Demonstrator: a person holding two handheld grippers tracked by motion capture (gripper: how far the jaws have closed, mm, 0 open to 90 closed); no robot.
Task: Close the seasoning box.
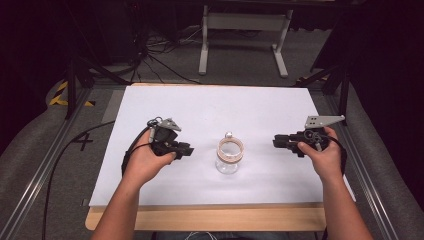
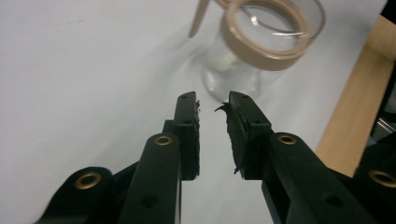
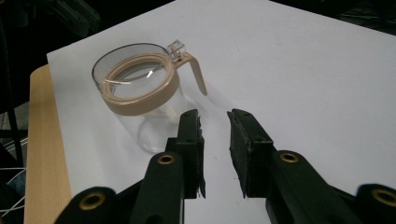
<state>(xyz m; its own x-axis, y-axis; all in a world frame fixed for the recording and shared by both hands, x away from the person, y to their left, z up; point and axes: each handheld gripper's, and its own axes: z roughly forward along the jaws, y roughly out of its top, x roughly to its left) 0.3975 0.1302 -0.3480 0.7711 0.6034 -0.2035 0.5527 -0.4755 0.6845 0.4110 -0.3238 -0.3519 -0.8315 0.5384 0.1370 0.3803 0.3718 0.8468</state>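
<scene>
Both pairs of jaws stand a little apart, with a narrow gap between them and nothing held.

On the left gripper, the left gripper view shows two black jaws with a thin strip of white sheet between them. The jaws point at the jar, which sits just past their tips at about 1 o'clock. They do not touch it.

On the right gripper, the jaws look the same in the right gripper view: a small gap, nothing in it. That gripper has the jar near its tips at about 11 o'clock. The jar is close but apart from the jaws.

The jar is clear glass with a tan ring around its top. A thin tan handle sticks out from the ring and bends down. A small clear tab sits where the handle meets the ring. The jar stands upright.

In the high view, the jar is near the middle of the white sheet, a bit toward 6 o'clock. The left gripper is at the jar's 9 o'clock and the right gripper is at its 3 o'clock. Both point in at the jar. The left one is nearer to it.

A left hand holds the left gripper and a right hand holds the right one. Each gripper has a grey plate on top and a black cable.

The white sheet lies on a wooden worktop. The wood shows as a strip at 6 o'clock.
</scene>
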